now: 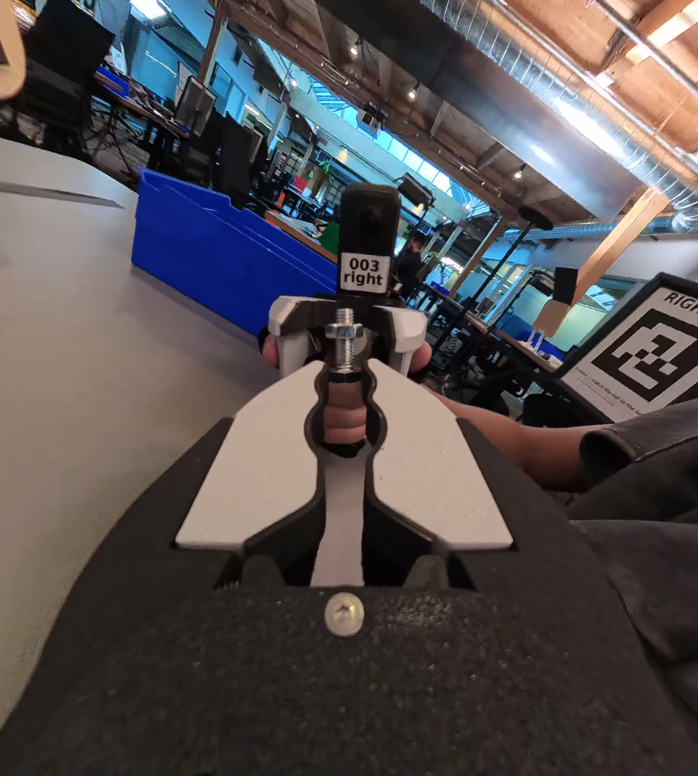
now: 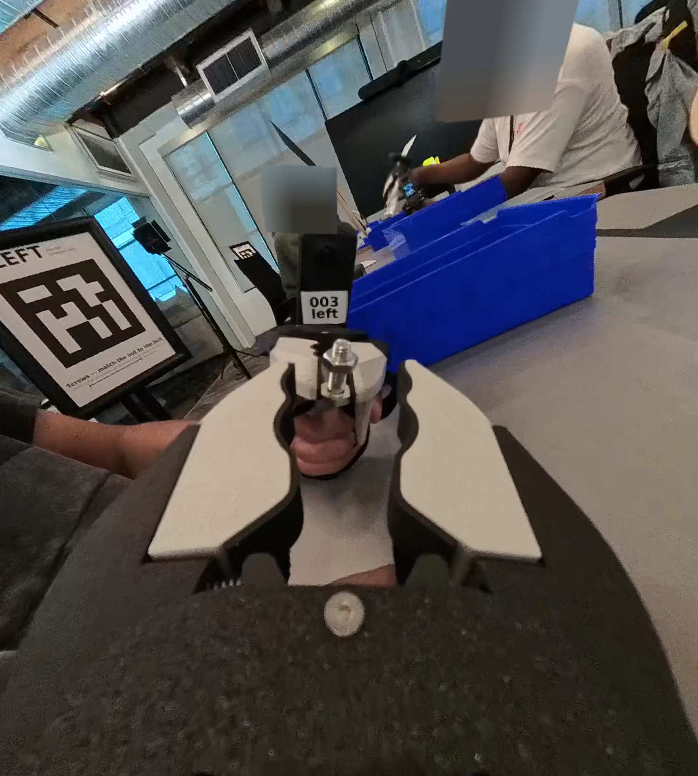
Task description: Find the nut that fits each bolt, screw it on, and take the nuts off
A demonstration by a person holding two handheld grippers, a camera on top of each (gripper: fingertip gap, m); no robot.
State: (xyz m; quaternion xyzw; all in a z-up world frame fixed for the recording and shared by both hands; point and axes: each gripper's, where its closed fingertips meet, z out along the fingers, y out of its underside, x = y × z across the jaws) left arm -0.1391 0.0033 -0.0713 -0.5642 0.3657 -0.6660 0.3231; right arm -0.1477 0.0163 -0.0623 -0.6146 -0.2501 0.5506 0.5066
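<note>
One bolt (image 1: 344, 350) stands upright, head clamped in my left gripper (image 1: 342, 369), nut (image 1: 342, 331) near its top; my right gripper (image 2: 341, 380), fingers apart, faces it, straddling the nut.

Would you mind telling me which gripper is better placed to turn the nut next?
Right, probably. The right gripper is open and faces the nut, while the left gripper is shut on the bolt just below that nut.
</note>
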